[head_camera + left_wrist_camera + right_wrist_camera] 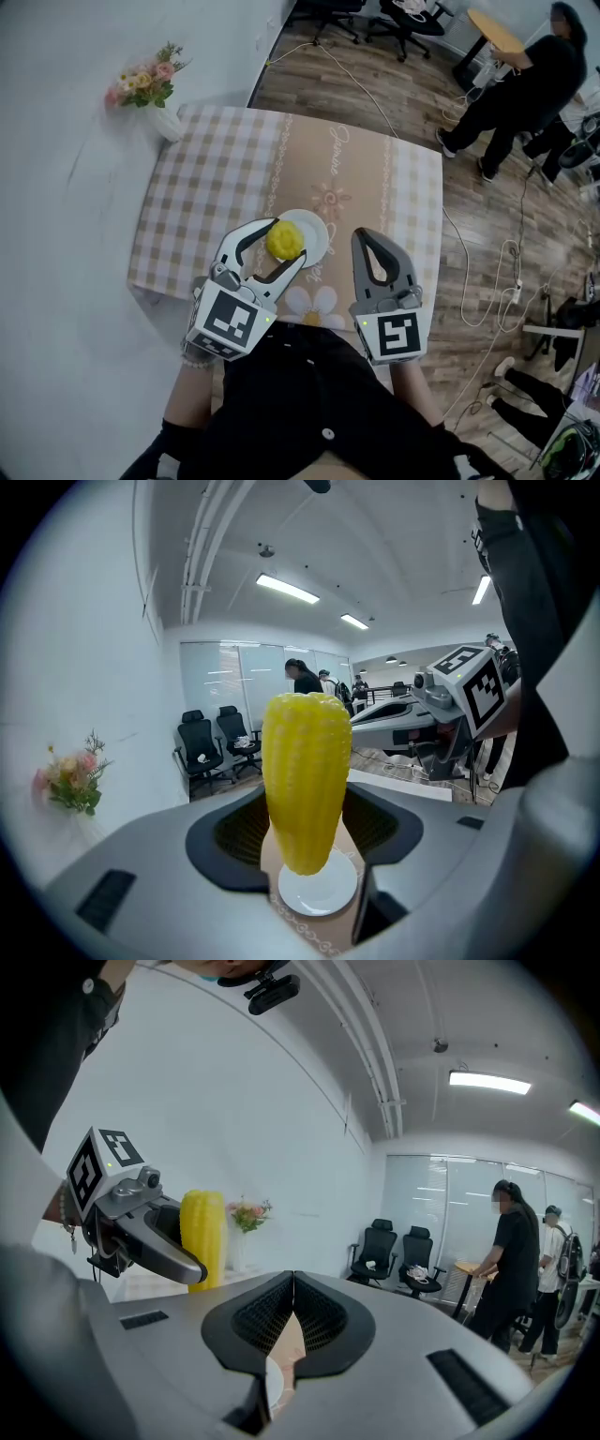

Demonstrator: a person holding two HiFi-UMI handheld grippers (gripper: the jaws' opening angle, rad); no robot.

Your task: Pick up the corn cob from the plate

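The yellow corn cob (pixel 284 241) stands upright between the jaws of my left gripper (pixel 277 244), which is shut on it and holds it above the white plate (pixel 315 228). In the left gripper view the corn cob (pixel 305 780) fills the middle, with the bare plate (pixel 319 888) small far below it. My right gripper (pixel 372 246) hovers to the right of the plate, shut with nothing in it. From the right gripper view the corn cob (pixel 203 1238) shows at left in the other gripper, and the right jaws (pixel 292 1309) meet at their tips.
The table (pixel 225 169) has a checked and floral cloth. A vase of flowers (pixel 150 92) stands at its far left corner. A person (pixel 520 89) stands on the wooden floor at the far right, near office chairs (pixel 405 23) and cables (pixel 478 281).
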